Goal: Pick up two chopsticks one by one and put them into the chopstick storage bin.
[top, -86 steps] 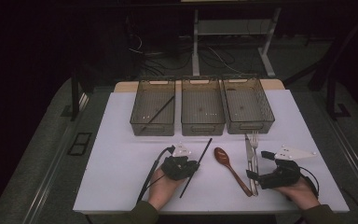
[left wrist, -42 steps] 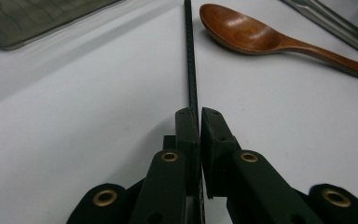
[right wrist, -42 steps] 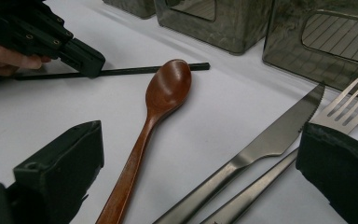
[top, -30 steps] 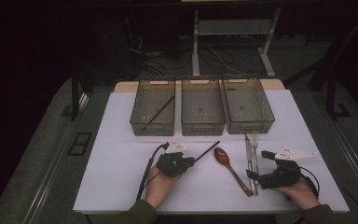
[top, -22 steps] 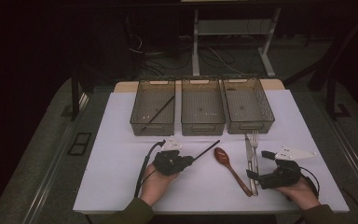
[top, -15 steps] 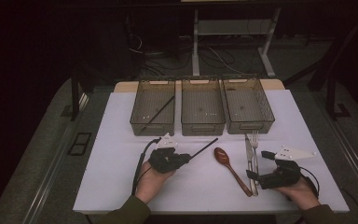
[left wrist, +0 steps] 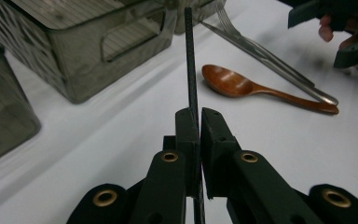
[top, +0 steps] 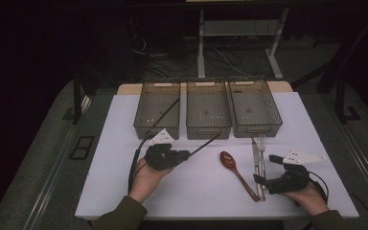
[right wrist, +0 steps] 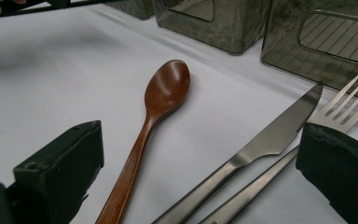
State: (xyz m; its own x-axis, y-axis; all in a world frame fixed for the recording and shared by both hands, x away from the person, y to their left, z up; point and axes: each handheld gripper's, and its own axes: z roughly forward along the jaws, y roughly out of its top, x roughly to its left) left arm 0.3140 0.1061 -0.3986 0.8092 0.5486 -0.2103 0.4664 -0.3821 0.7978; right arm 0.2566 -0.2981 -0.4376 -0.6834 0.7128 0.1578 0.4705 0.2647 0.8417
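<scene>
White surface (top: 124, 143) is sitting in a dark room; left tool (top: 184, 155) is clamping a black chopstick (top: 206, 143), right tool (top: 260, 180) gaping apart.

- The chopstick (top: 202, 143) is thin, black and straight. The left gripper (top: 186, 155) has its jaws closed on the chopstick's near end, so it is lifted clear of the white table (top: 110, 143). In the high view it slants up and to the right, its free tip just before the middle bin (top: 208, 128). In the left gripper view the chopstick (left wrist: 190, 65) runs straight out from between the pads, over the table, towards the bins.
- A second black chopstick (top: 164, 114) leans slanted inside the left bin (top: 143, 125).
</scene>
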